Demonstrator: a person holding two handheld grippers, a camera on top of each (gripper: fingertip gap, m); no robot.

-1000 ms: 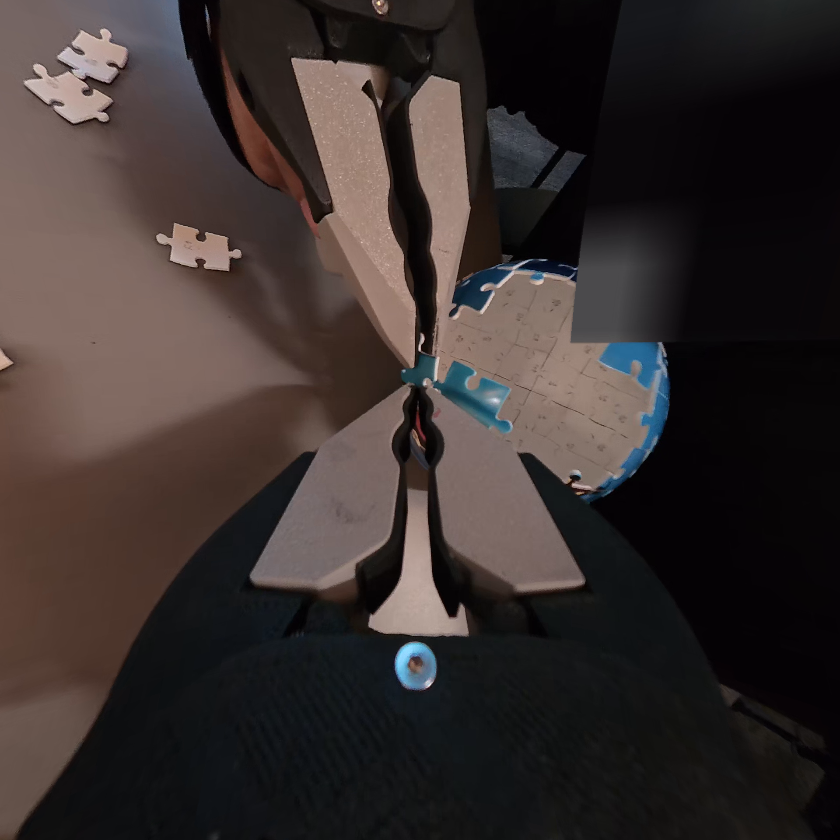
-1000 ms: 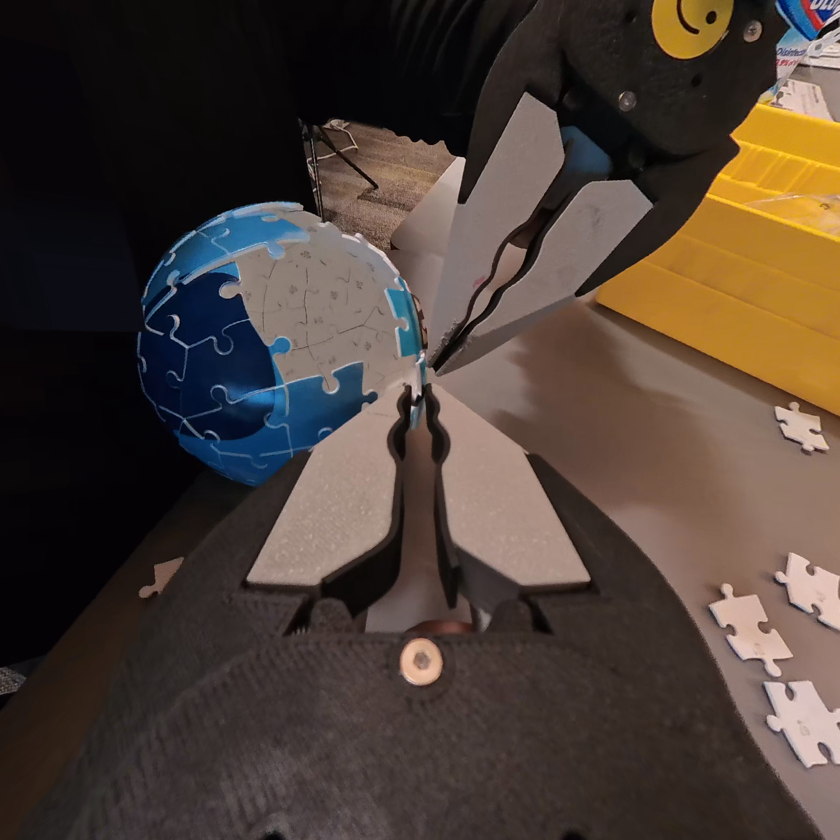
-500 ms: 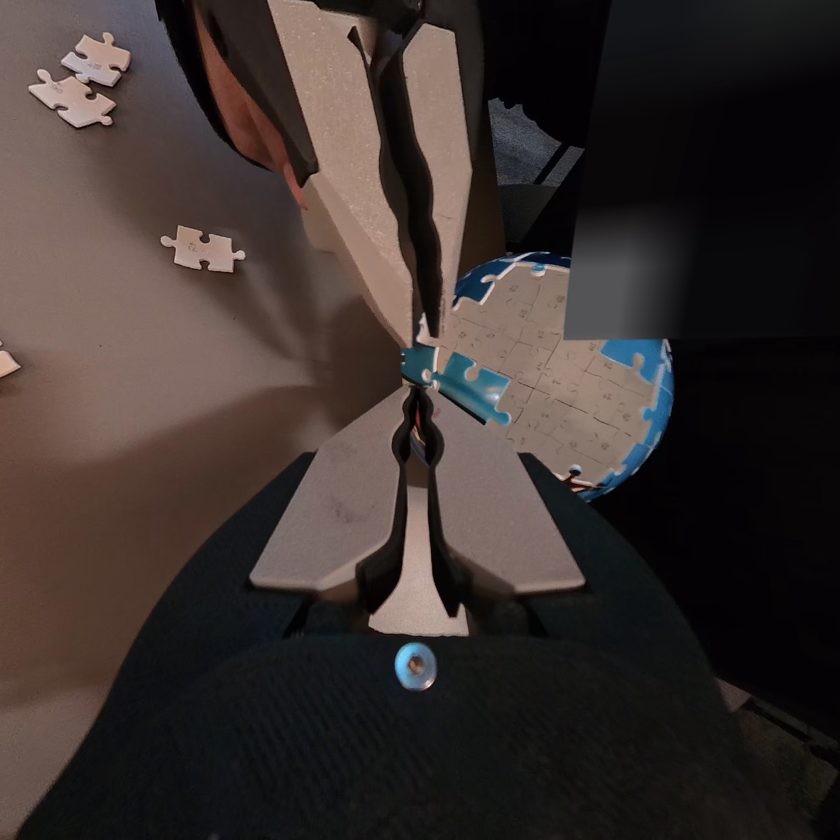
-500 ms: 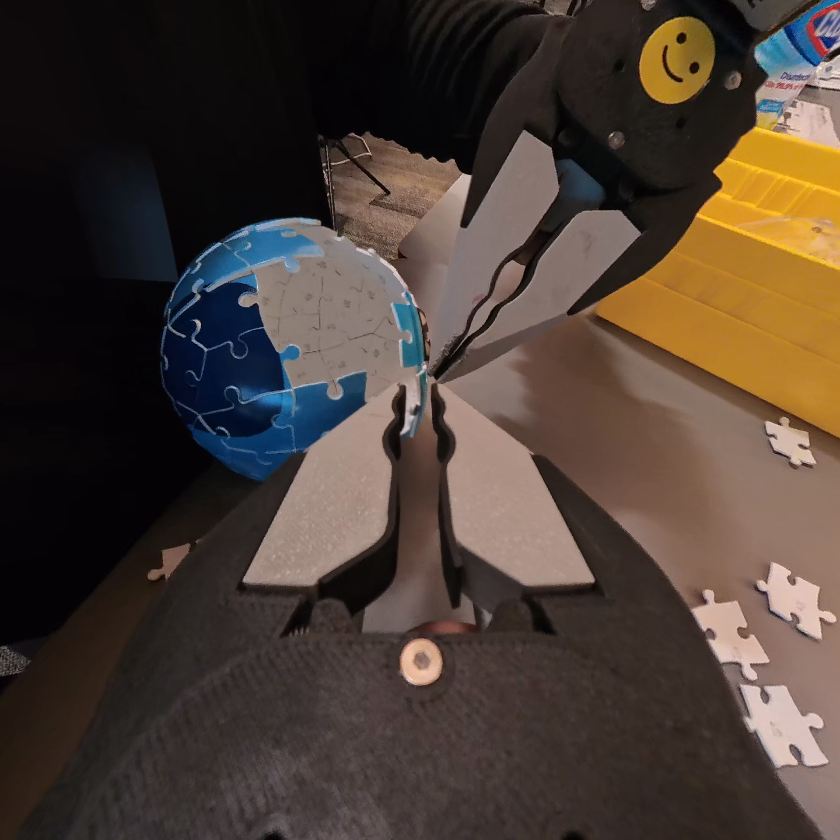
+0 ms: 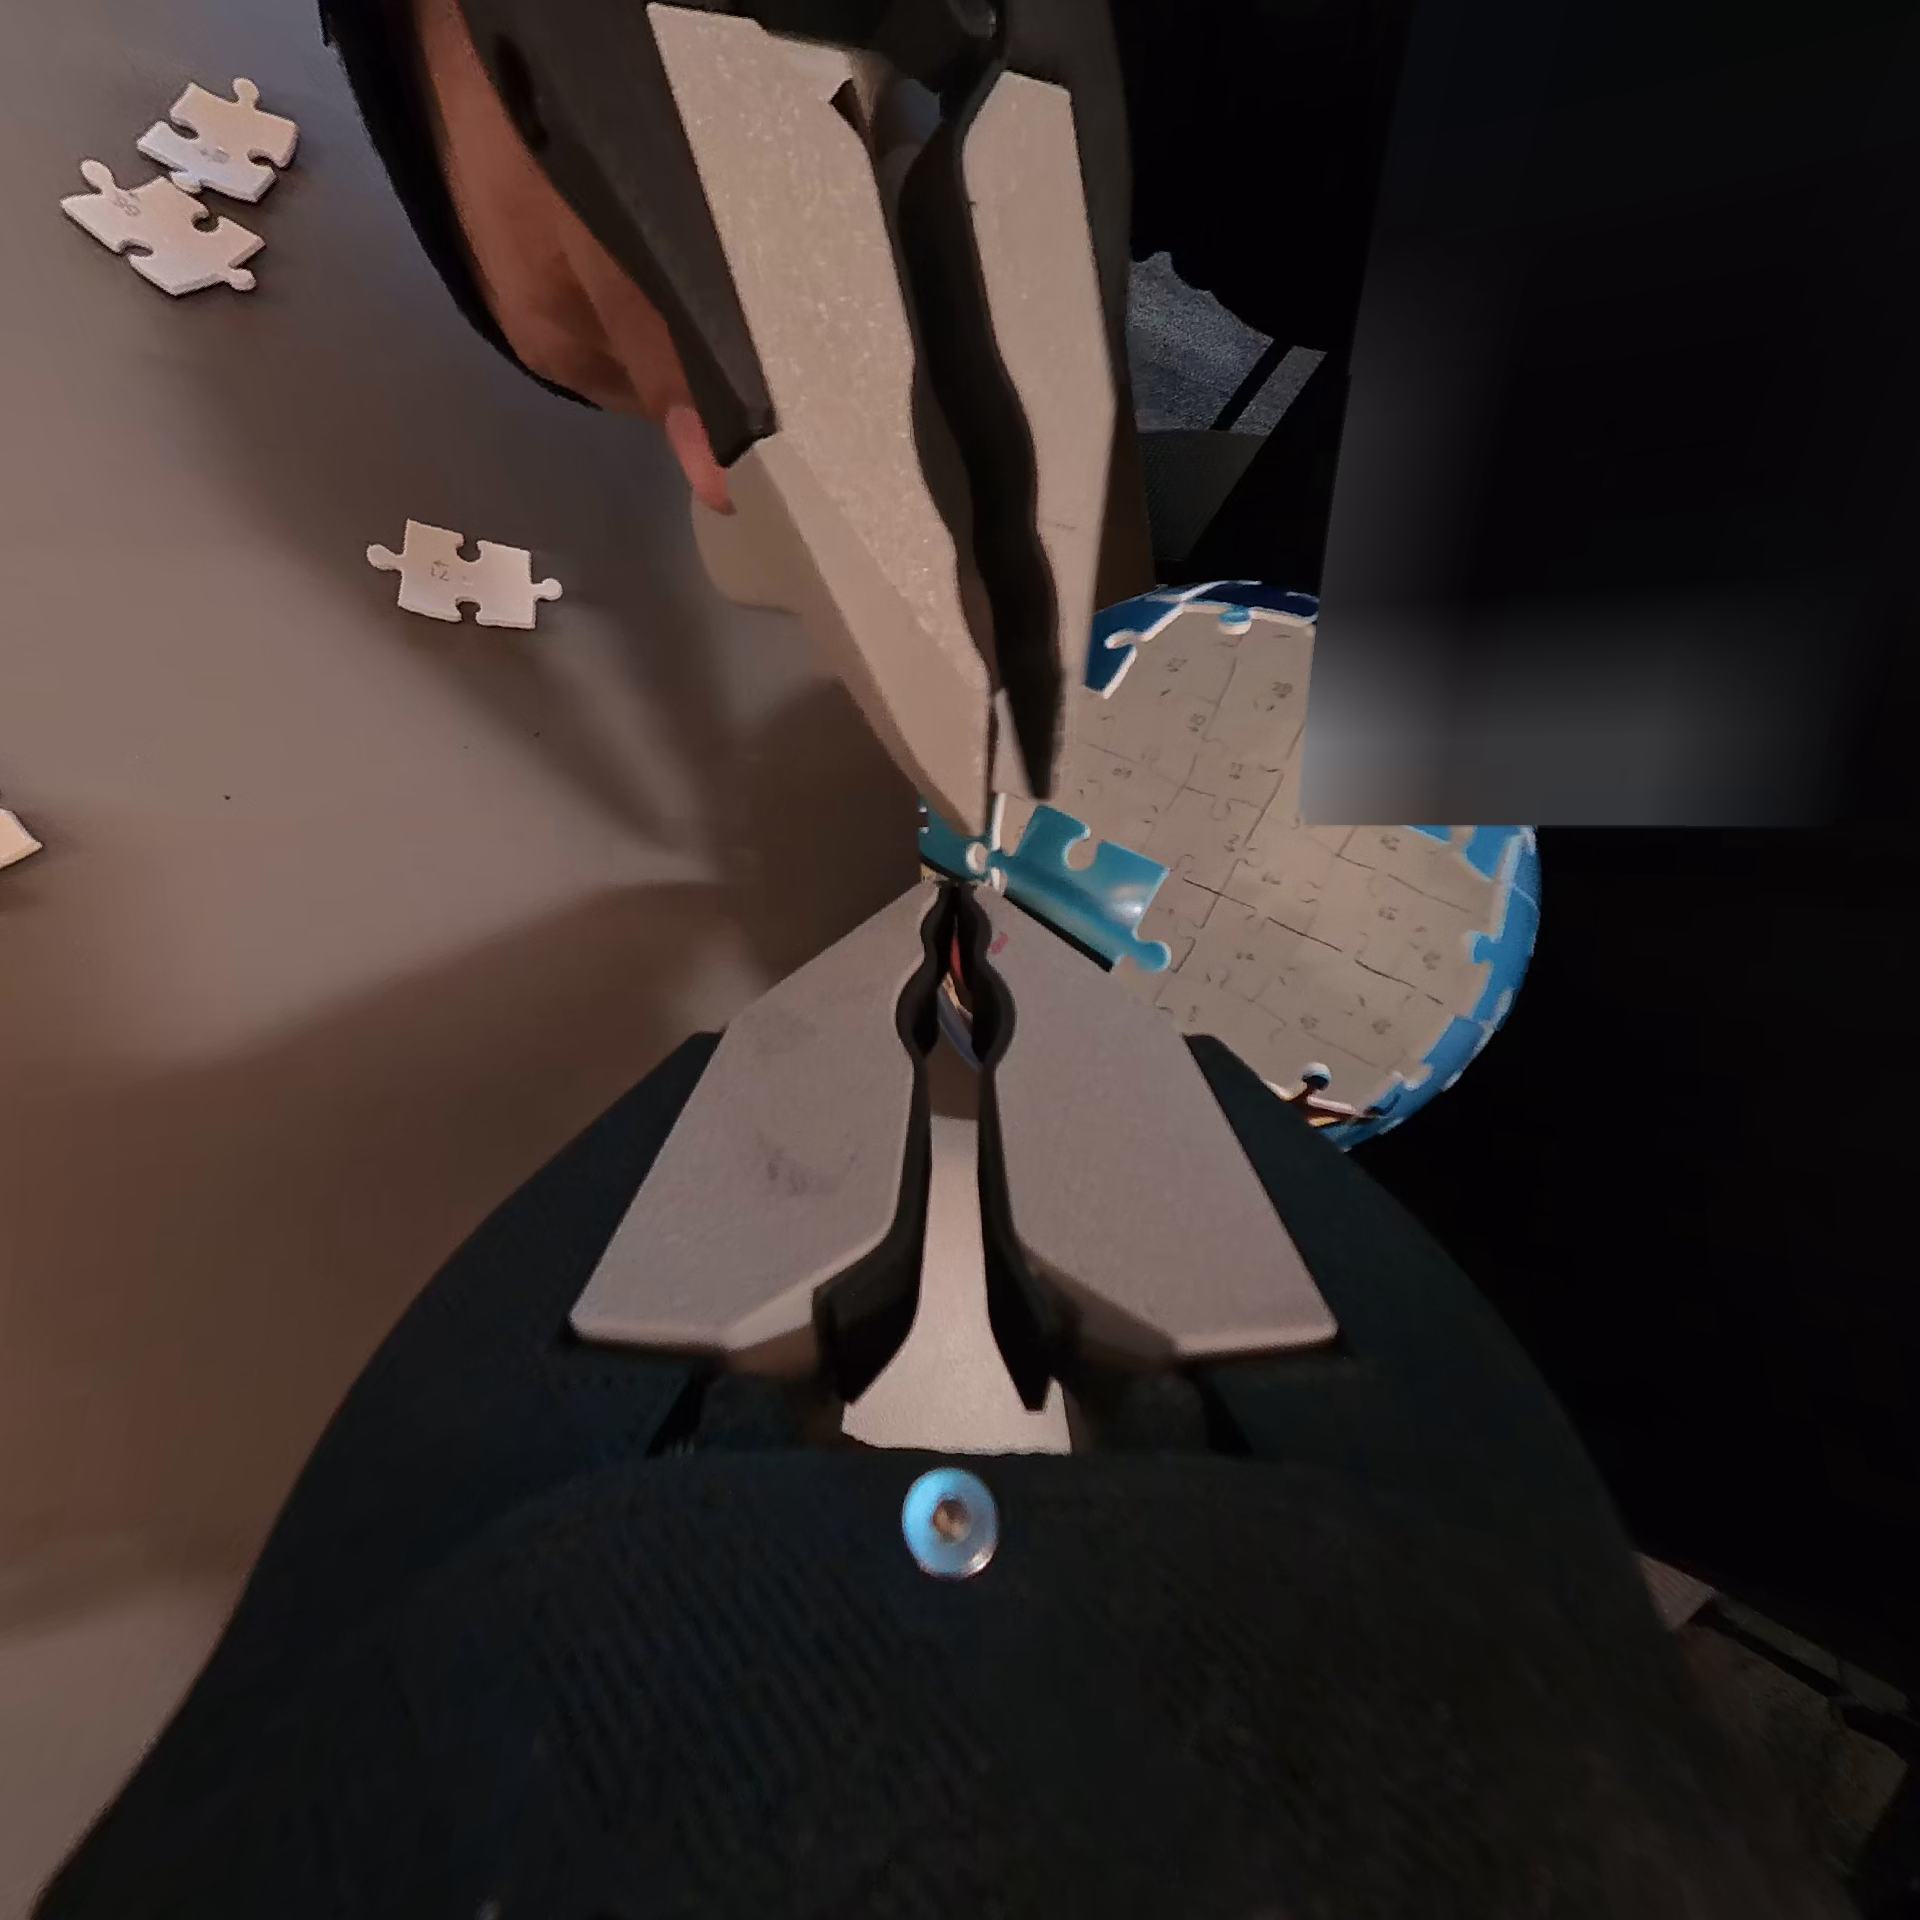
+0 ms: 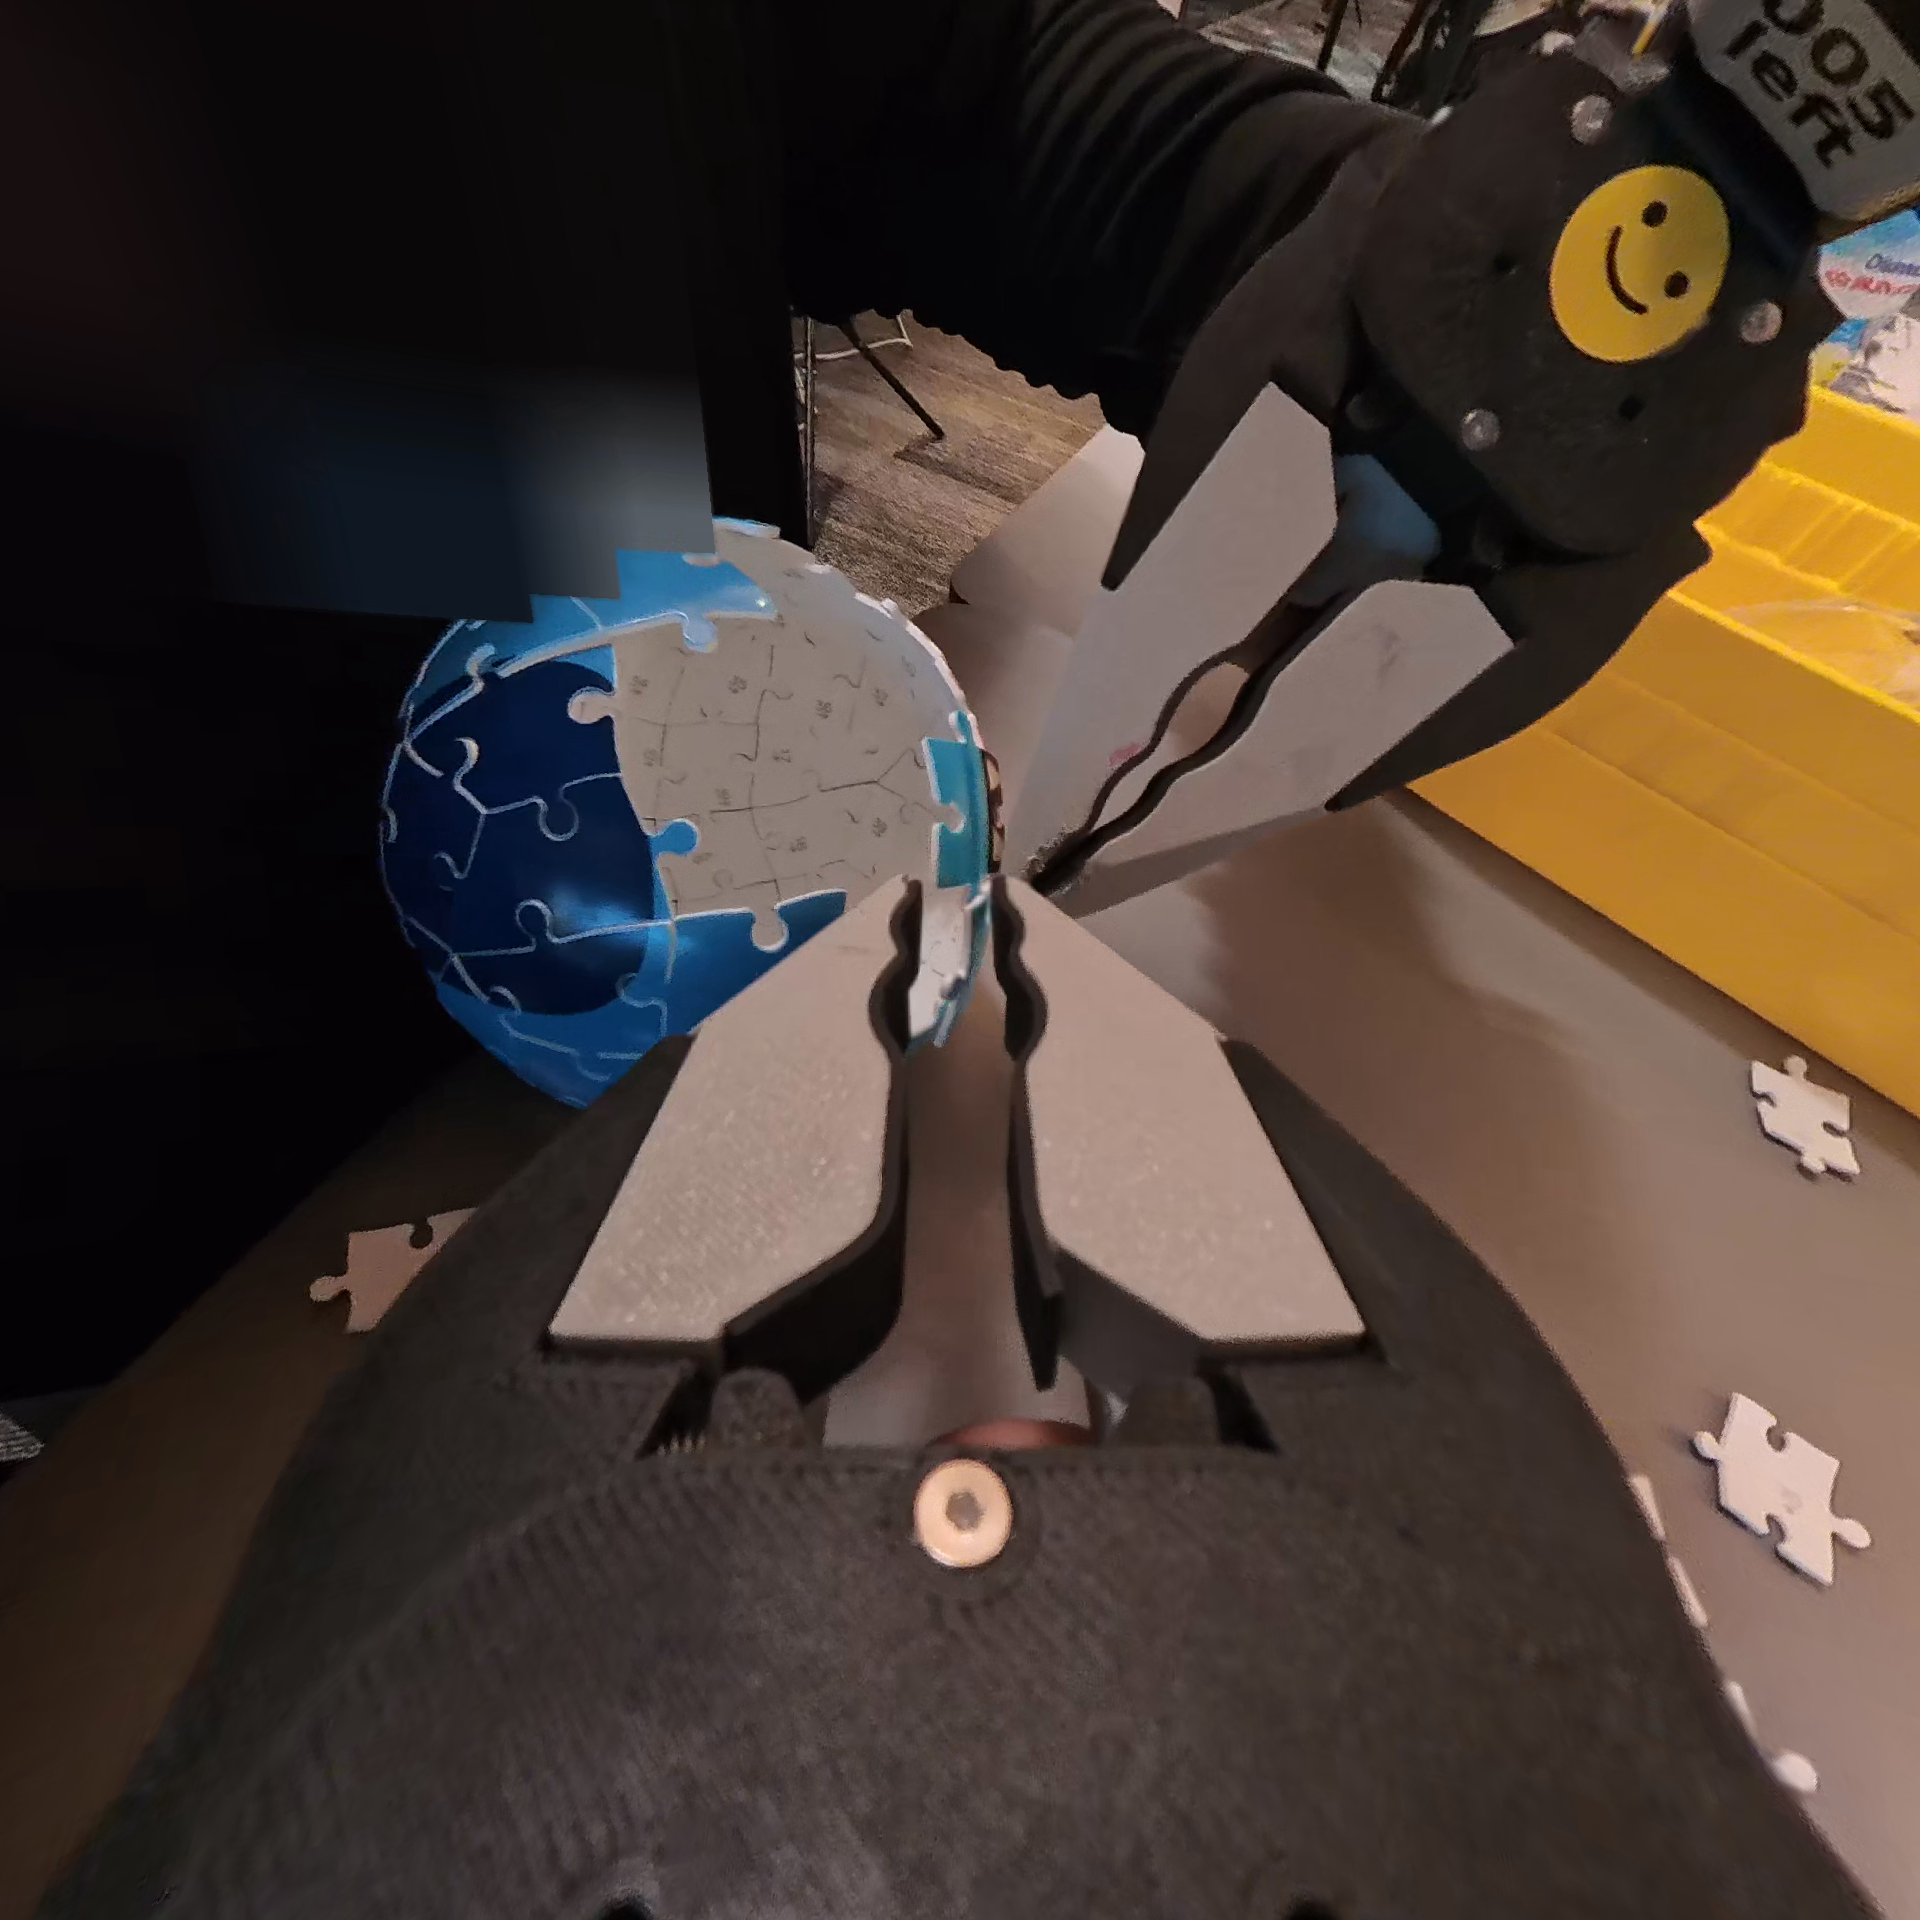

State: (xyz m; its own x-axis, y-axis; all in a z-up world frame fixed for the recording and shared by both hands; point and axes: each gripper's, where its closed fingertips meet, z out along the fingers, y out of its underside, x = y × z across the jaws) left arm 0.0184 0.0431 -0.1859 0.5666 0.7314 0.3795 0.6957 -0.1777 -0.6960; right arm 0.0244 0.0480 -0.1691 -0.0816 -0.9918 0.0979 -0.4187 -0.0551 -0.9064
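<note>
Now both tools, the left tool and the right tool, are clamped on the puzzle ball's rim near the tabletop edge, so a hard tug could pop pieces loose.

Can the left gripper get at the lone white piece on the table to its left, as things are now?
Probably not yet. The way over the table to the piece looks free, but the left gripper is shut on the rim of the puzzle ball, so it must let go first.
</note>
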